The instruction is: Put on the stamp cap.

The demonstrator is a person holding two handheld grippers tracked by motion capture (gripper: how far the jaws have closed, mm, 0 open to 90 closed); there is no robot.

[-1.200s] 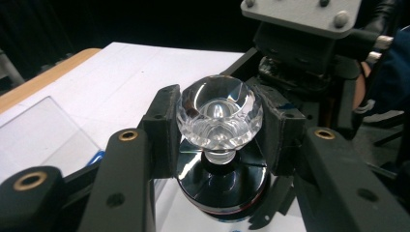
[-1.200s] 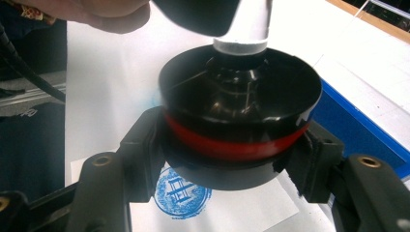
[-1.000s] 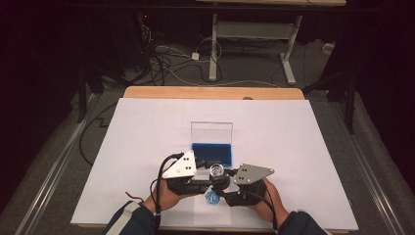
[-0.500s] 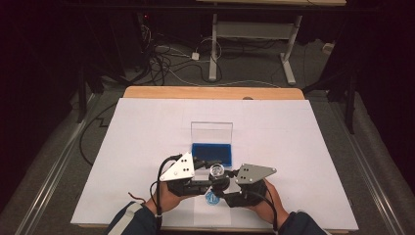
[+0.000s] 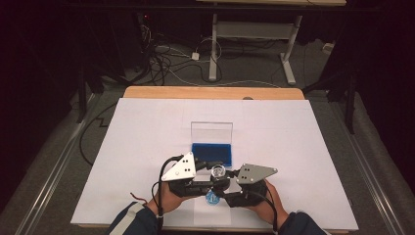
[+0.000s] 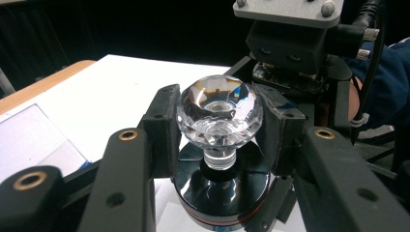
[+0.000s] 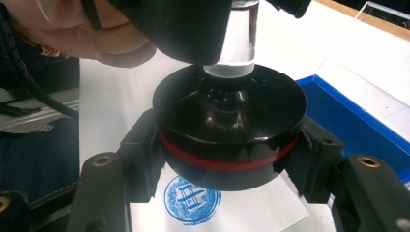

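Stamp with faceted clear crystal knob [image 6: 220,113] and round black base [image 7: 229,123] hung just above its fresh blue print [image 7: 192,200]; left tongs [image 6: 218,126] clamped the knob, right tongs [image 7: 227,162] the base, unmoved, so stamping looked done.

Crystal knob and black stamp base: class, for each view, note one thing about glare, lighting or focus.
Left gripper view: the crystal knob sparkles with sharp highlights; near jaws are soft. Right gripper view: glare streaks the black base, while the blue print is sharp. High view: white sheet bright, floor dark.
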